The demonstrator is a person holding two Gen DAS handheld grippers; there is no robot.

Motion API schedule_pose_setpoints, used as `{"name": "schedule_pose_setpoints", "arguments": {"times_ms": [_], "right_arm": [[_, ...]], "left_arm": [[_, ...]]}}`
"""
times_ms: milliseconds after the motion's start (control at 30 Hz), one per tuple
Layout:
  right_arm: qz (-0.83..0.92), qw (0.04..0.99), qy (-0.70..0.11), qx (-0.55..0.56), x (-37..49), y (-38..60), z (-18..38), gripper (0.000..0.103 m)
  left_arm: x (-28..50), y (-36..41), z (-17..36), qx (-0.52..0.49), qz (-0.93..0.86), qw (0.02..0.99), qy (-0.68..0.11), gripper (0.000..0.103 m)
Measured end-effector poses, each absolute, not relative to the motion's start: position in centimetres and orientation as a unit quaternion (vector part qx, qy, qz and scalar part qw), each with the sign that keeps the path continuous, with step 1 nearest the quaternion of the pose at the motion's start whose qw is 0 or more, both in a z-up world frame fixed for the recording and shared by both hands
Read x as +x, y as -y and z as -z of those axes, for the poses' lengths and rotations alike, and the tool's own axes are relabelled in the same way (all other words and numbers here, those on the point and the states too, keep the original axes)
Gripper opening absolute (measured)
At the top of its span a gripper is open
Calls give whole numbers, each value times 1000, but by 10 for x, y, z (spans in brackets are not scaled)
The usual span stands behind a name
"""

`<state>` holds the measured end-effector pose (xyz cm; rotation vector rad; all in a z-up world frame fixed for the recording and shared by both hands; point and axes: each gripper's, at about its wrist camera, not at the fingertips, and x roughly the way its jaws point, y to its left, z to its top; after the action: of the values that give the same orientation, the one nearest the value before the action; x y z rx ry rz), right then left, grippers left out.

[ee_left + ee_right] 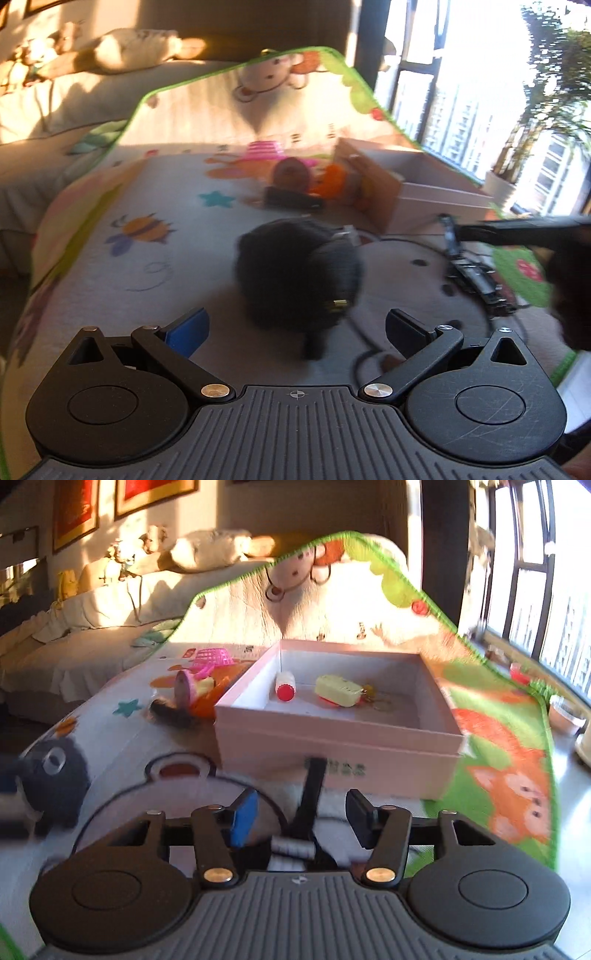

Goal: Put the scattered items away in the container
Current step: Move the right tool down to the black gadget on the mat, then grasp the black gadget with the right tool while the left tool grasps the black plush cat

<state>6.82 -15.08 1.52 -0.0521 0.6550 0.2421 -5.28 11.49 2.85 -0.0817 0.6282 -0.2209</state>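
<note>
A black fuzzy item lies on the cartoon play mat just ahead of my left gripper, which stands wide open and short of it. The same item shows at the left of the right wrist view. My right gripper is open, with a thin black stick-like item on the mat between its fingers; the pads do not touch it. Behind it is the pink box, holding a red-capped white bottle and a yellow item.
Left of the box lie a pink basket, a tape roll, an orange piece and a dark brush-like thing. A bed with pillows is beyond the mat. Windows and plant pots line the right side.
</note>
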Motion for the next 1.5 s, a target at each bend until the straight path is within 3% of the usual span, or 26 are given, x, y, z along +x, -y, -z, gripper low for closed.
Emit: {"name": "schedule_pose_setpoints", "arguments": {"times_ms": [67,100,133,533,633,800,1000,1167,1400,1500], "right_arm": [[-117,932,-341,-30,86,145,-8,32],[-114,929,-349,-36,91,143,-6,12],[-114,929,-351,-36,92,144,-8,11],[-159,978,-130,-24,-30,178,-136,10],[-153,979,-136,2,-32,183,-129,10],[-144,960,-238,17,-8,181,-70,10],[-176,967,-177,43,-40,186,-109,10],[-149,949,-272,62,-15,182,-53,10],[-175,960,-209,59,-36,194,-105,11],[-175,957,-224,60,-36,200,-114,11]], "left_arm": [[-56,-111,-31,-35,117,945,-303,103],[-58,-110,-32,-33,118,946,-301,103],[-59,-110,-34,-32,117,946,-300,103],[-79,-116,-59,-52,109,960,-255,103],[-85,-111,-66,-50,110,963,-243,103],[-90,-105,-67,-43,113,962,-246,103],[-93,-105,-65,-49,111,961,-247,103],[-88,-96,-56,-43,119,958,-259,103],[-89,-93,-56,-34,118,959,-255,103],[-89,-90,-55,-33,126,958,-257,103]]}}
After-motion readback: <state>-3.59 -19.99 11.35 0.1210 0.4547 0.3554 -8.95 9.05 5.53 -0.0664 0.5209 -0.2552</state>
